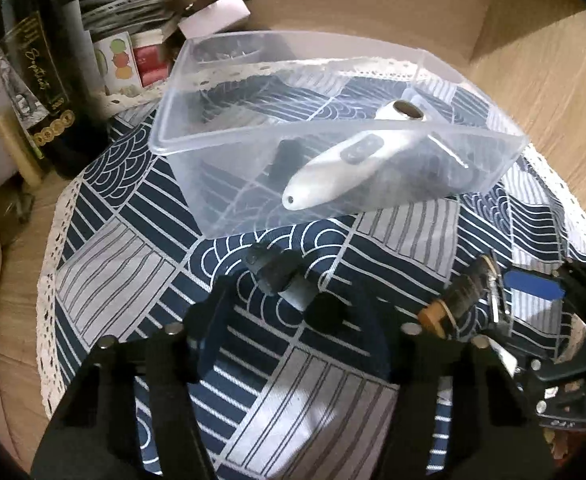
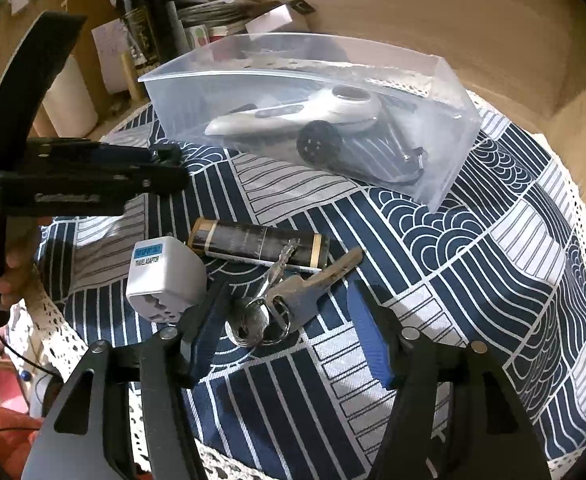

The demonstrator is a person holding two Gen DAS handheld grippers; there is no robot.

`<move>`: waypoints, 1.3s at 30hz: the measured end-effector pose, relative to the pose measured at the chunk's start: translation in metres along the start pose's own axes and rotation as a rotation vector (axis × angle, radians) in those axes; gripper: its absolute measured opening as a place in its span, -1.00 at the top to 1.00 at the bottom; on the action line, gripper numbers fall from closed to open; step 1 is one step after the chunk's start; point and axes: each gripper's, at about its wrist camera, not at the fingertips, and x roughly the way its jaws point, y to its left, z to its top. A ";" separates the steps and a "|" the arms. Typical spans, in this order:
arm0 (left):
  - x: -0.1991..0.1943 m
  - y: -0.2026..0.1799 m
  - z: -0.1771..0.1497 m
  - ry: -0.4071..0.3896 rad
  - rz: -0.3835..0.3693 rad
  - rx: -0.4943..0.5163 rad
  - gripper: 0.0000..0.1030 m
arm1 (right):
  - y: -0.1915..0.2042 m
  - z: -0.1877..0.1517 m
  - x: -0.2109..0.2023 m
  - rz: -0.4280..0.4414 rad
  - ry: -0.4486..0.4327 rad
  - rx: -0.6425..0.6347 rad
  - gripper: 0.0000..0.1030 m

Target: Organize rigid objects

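clear bin (image 2: pixel 449 184); outside: one adapter (image 2: pixel 165 280), one keyring (image 2: pixel 269 316).

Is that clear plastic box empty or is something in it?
Not empty. The lidless clear box holds a white handheld device and some dark items beneath it; what those are cannot be told through the plastic.

A patterned cloth (image 2: pixel 473 248) covers the bench (image 2: pixel 433 20). The plastic container (image 2: pixel 445 152) stands on the cloth toward the bench's far edge, with a handheld device (image 2: pixel 293 114) lying in it. Nearer, on the cloth, a cylinder (image 2: pixel 257 246) lies crosswise; a bunch of keys (image 2: pixel 289 296) lies just before it, touching it, and a travel adaptor (image 2: pixel 165 276) sits left of the keys. Bottles and papers (image 2: pixel 161 12) crowd the far left corner.
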 end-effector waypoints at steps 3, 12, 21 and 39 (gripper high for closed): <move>0.000 0.000 0.000 -0.015 -0.003 0.002 0.23 | -0.001 -0.001 -0.001 -0.022 -0.015 0.001 0.38; -0.017 0.002 -0.013 -0.043 -0.028 0.019 0.70 | -0.022 -0.011 -0.010 -0.020 -0.045 0.077 0.78; -0.052 0.004 -0.014 -0.132 -0.036 0.020 0.71 | -0.029 0.001 -0.042 -0.087 -0.154 0.083 0.79; -0.099 0.009 0.054 -0.334 0.004 0.011 0.71 | -0.032 0.093 -0.083 -0.144 -0.412 -0.006 0.79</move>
